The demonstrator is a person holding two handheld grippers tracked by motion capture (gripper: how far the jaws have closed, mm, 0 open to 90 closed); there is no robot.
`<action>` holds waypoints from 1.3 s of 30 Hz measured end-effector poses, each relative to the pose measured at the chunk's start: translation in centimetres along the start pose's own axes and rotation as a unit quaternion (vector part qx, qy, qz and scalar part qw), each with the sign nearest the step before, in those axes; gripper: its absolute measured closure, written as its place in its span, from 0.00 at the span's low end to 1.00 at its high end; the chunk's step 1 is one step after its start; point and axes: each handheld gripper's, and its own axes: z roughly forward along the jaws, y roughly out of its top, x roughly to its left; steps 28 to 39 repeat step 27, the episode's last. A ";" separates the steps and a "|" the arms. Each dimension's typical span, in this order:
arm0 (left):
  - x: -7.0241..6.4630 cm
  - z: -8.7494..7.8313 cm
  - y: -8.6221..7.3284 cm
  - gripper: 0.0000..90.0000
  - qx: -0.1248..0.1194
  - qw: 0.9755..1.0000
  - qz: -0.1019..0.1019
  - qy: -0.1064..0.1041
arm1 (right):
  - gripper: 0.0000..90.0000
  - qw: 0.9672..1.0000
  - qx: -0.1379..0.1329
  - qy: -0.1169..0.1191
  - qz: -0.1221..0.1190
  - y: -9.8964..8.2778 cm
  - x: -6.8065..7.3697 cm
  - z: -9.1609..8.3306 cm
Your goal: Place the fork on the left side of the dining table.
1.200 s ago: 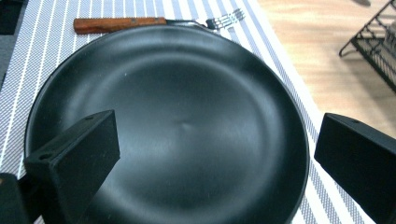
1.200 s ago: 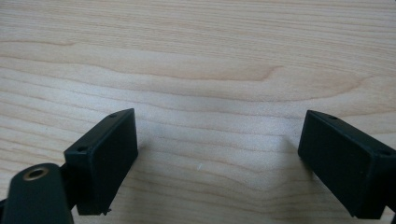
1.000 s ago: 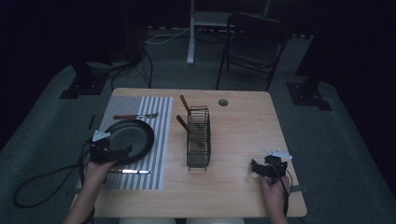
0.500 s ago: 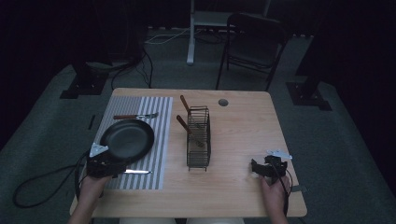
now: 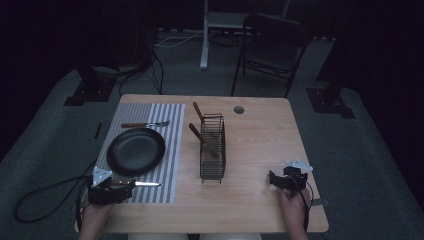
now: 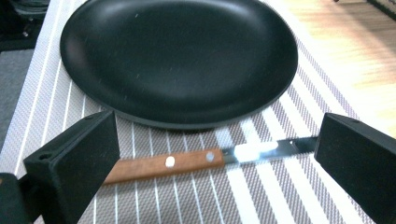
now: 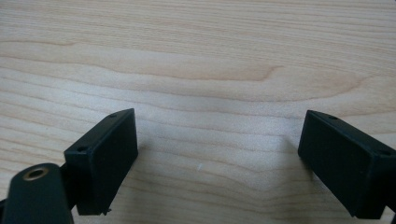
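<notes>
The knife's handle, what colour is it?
Brown wood with two small silver rivets, on the knife; the left gripper view shows it best.

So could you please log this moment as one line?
left gripper: open, straddling knife | right gripper: open over table | plate: on striped mat

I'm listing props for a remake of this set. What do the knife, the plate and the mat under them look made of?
Knife: warm brown handle with grain and two pale rivets, likely wood; bright reflective blade, likely steel.
Plate: matte black with a soft sheen, perhaps glazed ceramic or melamine; can't tell which.
Mat: visible fine weave in grey and white stripes, probably woven vinyl or fabric.
</notes>
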 end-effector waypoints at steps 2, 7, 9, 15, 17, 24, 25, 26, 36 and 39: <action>0.0 -0.3 -0.4 0.00 -0.001 1.000 -0.001 0.002 | 0.13 1.000 0.000 0.000 0.000 0.0 0.0 0.0; 0.2 -1.0 -1.3 0.00 -0.009 0.999 -0.004 0.033 | 0.13 1.000 0.000 0.000 0.000 0.0 0.0 0.0; 0.4 -1.4 -1.7 0.00 -0.015 0.998 -0.015 0.051 | 0.13 1.000 0.000 0.000 0.000 0.0 0.0 0.0; 1.3 -1.7 -2.8 0.00 -0.020 0.994 -0.020 0.103 | 0.13 1.000 0.000 0.000 0.000 0.0 0.0 0.0; 1.7 -1.8 -2.8 0.00 -0.025 0.994 -0.036 0.104 | 0.13 1.000 0.000 0.000 0.000 0.0 0.0 0.0; 2.1 -1.9 -3.0 0.00 -0.035 0.991 -0.051 0.119 | 0.13 1.000 0.000 0.000 0.000 0.0 0.0 0.0; 2.1 -1.8 -3.0 0.00 -0.033 0.991 -0.052 0.120 | 0.13 1.000 0.000 0.000 0.000 0.0 0.0 0.0; 2.2 -1.8 -3.0 0.00 -0.031 0.991 -0.053 0.119 | 0.13 1.000 0.000 0.000 0.000 0.0 0.0 0.0; 2.2 -1.7 -3.1 0.00 -0.029 0.991 -0.055 0.119 | 0.13 1.000 0.000 0.000 0.000 0.0 0.0 0.0; 2.2 -1.7 -3.1 0.00 -0.029 0.991 -0.055 0.119 | 0.13 1.000 0.000 0.000 0.000 0.0 0.0 0.0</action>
